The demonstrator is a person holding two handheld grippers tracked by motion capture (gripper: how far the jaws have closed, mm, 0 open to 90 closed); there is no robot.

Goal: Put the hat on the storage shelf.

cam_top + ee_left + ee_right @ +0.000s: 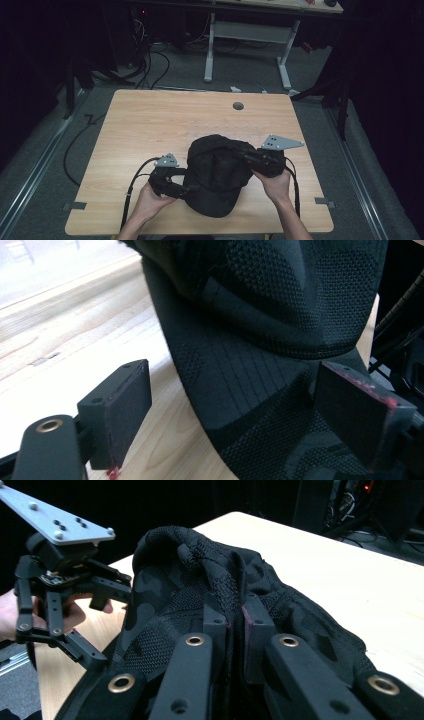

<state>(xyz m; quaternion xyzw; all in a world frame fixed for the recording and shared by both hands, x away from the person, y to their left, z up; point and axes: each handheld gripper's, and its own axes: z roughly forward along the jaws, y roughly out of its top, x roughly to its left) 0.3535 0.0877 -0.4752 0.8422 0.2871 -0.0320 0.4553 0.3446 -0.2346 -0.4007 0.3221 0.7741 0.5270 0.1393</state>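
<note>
Two grippers on one black cap (217,172), which sits on the near half of the wooden table (150,120), brim toward the person.

Right gripper (237,625): in its own view we see the jaws pressed together on a raised fold of the cap's mesh crown, fabric pinched between the pads. In the high view the right gripper (248,156) comes in from the right side of the cap, the right hand (274,182) behind it, grey plate on top.

Left gripper (250,410): jaws wide apart in its own view, one on each side of the cap's brim (235,390). The left jaw stands over bare table just beside the brim edge; the right jaw is over the brim fabric. We can't tell if either pad touches the cloth. In the high view the left gripper (186,189) sits at the cap's left edge, held by the left hand (150,200), cable trailing off toward the table's near edge.

From the right gripper view we also see the left gripper (107,597) farther off at the cap's side, fingers (75,611) wrapped behind it.

Cap crown is crumpled, bunched up where the right jaws hold it. A small round hole (238,106) sits in the table's far part, well apart from the cap.
</note>
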